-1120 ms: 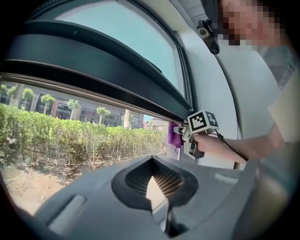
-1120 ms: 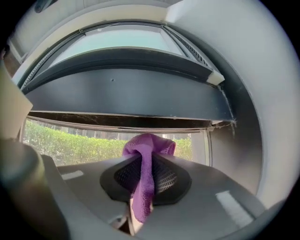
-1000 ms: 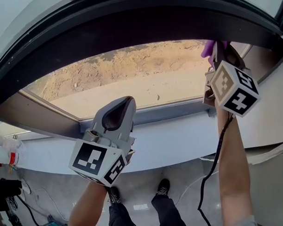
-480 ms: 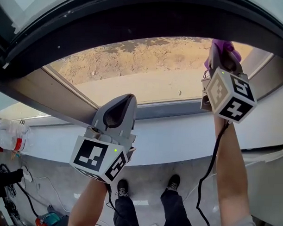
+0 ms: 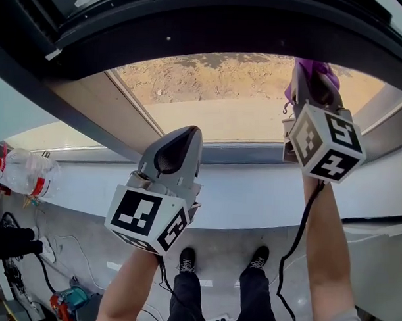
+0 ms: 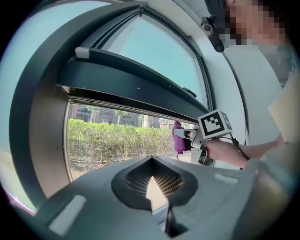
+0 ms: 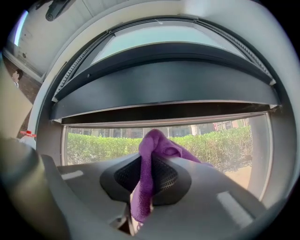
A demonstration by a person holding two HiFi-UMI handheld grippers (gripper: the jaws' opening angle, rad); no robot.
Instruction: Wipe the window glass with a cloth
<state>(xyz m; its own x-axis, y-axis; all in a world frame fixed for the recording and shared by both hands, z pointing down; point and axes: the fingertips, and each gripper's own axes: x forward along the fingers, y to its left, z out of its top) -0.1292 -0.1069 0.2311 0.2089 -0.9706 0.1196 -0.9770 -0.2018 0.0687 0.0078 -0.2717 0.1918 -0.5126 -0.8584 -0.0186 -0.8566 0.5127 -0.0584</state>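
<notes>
The purple cloth (image 5: 315,70) is bunched between the jaws of my right gripper (image 5: 307,84), which is shut on it. It is held up against the window glass (image 5: 216,101) near the top right of the pane. In the right gripper view the cloth (image 7: 151,165) hangs down between the pads, with the glass (image 7: 101,143) and a hedge behind it. My left gripper (image 5: 178,148) is lower and to the left, in front of the sill. Its jaws are shut with nothing in them. The left gripper view shows the right gripper (image 6: 188,137) and the cloth (image 6: 178,139) at the glass (image 6: 108,140).
A dark window frame (image 5: 225,26) arches over the pane, and a slanted frame post (image 5: 97,107) borders it on the left. A clear plastic bottle (image 5: 19,173) lies at the left end of the sill (image 5: 252,191). Cables and the person's shoes (image 5: 187,260) are on the floor below.
The head view has swung, so the left frame post sits nearer the middle. The right gripper keeps the cloth at the top of the glass. The left gripper has shifted slightly right.
</notes>
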